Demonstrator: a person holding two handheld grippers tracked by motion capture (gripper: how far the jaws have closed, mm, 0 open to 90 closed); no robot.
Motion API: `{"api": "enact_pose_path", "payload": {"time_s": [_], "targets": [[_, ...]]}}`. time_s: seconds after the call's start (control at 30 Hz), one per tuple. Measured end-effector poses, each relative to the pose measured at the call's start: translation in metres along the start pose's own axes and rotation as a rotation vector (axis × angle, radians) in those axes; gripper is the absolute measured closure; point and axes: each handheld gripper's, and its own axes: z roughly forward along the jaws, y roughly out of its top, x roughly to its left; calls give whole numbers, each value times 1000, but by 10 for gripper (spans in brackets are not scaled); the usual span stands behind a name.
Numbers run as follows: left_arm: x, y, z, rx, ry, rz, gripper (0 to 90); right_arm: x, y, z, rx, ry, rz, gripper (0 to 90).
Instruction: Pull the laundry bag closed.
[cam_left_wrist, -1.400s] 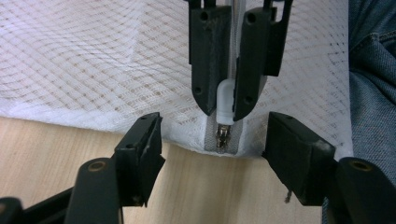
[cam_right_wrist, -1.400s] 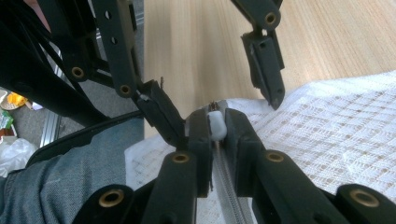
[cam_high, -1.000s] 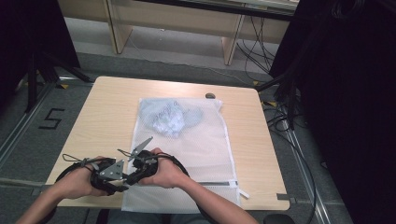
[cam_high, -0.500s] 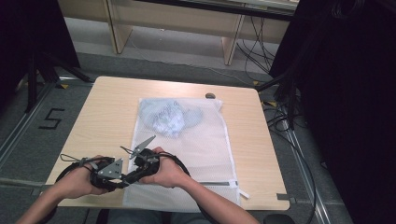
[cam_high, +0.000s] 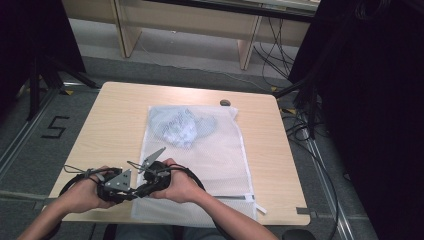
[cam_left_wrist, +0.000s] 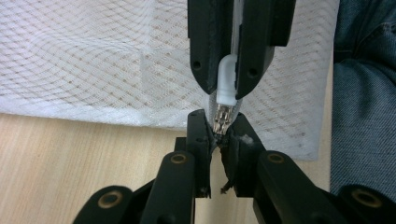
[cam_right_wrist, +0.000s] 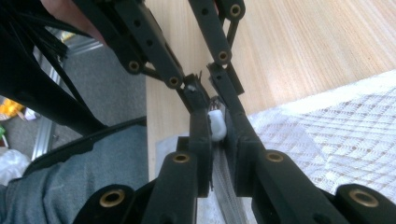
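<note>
A white mesh bag (cam_high: 210, 160) lies flat on the table with a pale blue garment (cam_high: 180, 127) inside at its far end. Both grippers meet tip to tip at the bag's near left corner. My left gripper (cam_high: 131, 190) (cam_left_wrist: 219, 133) has just been closing its jaws and now pinches the metal zipper slider (cam_left_wrist: 222, 119). Facing it, my right gripper (cam_high: 142, 186) (cam_right_wrist: 215, 128) is shut on the white plastic zipper tab (cam_right_wrist: 216, 123) (cam_left_wrist: 226, 79). The zipper tape (cam_right_wrist: 224, 186) runs back under the right jaws.
The wooden table (cam_high: 115, 115) has bare room to the left and right of the bag. A small dark disc (cam_high: 225, 103) sits near the far edge. The person's jeans (cam_left_wrist: 364, 93) are just past the near edge. Cables (cam_high: 300, 125) trail on the floor at the right.
Both hands and the bag keep their places at the near left corner. The jaw tips are too small in the high view to tell any movement.
</note>
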Motion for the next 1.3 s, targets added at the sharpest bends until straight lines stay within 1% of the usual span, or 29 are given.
{"api": "enact_pose_path", "payload": {"time_s": [0.07, 0.13, 0.17, 0.2, 0.23, 0.27, 0.3, 0.37, 0.4, 0.43, 0.47, 0.5, 0.53, 0.57, 0.6, 0.63, 0.67, 0.8, 0.83, 0.87, 0.9, 0.93, 0.97, 1.07, 1.1, 1.13, 1.17, 1.23, 1.3], "targets": [[1, -1, -2, -22, 34, -9, 813, 1, 0, -1, 3, -9, 1, 828], [1, -1, -3, -20, 25, -2, 817, 2, -1, -3, 10, -11, 17, 828], [0, -2, -2, -44, 12, -37, 818, 3, -2, -4, 18, -12, 33, 829], [1, -2, -2, -34, 9, -23, 819, 3, -2, -4, 24, -18, 33, 829], [4, -2, -3, -23, -12, -9, 819, 2, -3, -5, 22, -17, 30, 829], [3, -2, -2, -27, -1, -10, 820, 2, -4, -5, 20, -19, 27, 829], [2, -2, -1, -32, -1, -19, 820, 2, -5, -6, 31, -20, 36, 829], [2, -2, -1, -33, -9, -17, 820, 2, -6, -6, 28, -18, 35, 829], [3, -2, -2, -27, -13, -11, 820, 4, -7, -7, 37, -18, 54, 829], [2, -2, -3, -34, -12, -22, 820, 2, -7, -7, 30, -24, 29, 830], [2, -2, -3, -36, -13, -27, 820, 5, -8, -9, 45, -28, 74, 830], [3, -2, -2, -49, -43, -49, 820, 3, -9, -9, 32, -20, 44, 830], [3, -2, -2, -49, -43, -49, 820, 3, -9, -9, 32, -20, 44, 830], [3, -3, -2, -47, -41, -47, 820, 3, -10, -10, 30, -22, 39, 830], [3, -3, -4, -38, -9, -38, 820, 2, -11, -10, 29, -23, 40, 830], [3, -3, -4, -38, -7, -39, 820, 2, -12, -11, 35, -22, 51, 830], [3, -3, -4, -35, -7, -39, 820, 2, -12, -11, 34, -30, 48, 831], [3, -3, -4, -36, -7, -42, 820, 1, -14, -11, 30, -22, 30, 831], [3, -4, -4, -40, 7, -45, 820, 1, -16, -12, 33, -20, 51, 831], [3, -4, -4, -40, 7, -45, 820, 1, -16, -12, 33, -20, 51, 831], [2, -3, -3, -33, 11, -45, 820, 0, -16, -12, 26, -22, 34, 831], [1, -4, -3, -34, 17, -59, 820, 0, -17, -12, 28, -23, 39, 831], [1, -4, -3, -32, 16, -57, 820, 1, -18, -12, 35, -23, 55, 831], [2, -3, -3, -32, 15, -43, 820, 1, -19, -12, 30, -26, 51, 831], [3, -3, -2, -32, -11, -41, 820, 1, -19, -12, 27, -26, 48, 831], [3, -3, -2, -33, -3, -47, 820, 1, -19, -12, 25, -29, 47, 831], [3, -4, -2, -36, -10, -52, 820, 0, -20, -11, 12, -31, 22, 831], [4, -3, -2, -33, -8, -51, 820, 1, -21, -12, 6, -36, 26, 831], [4, -3, -1, -39, -6, -73, 820, 2, -23, -12, 7, -42, 37, 831]]}}
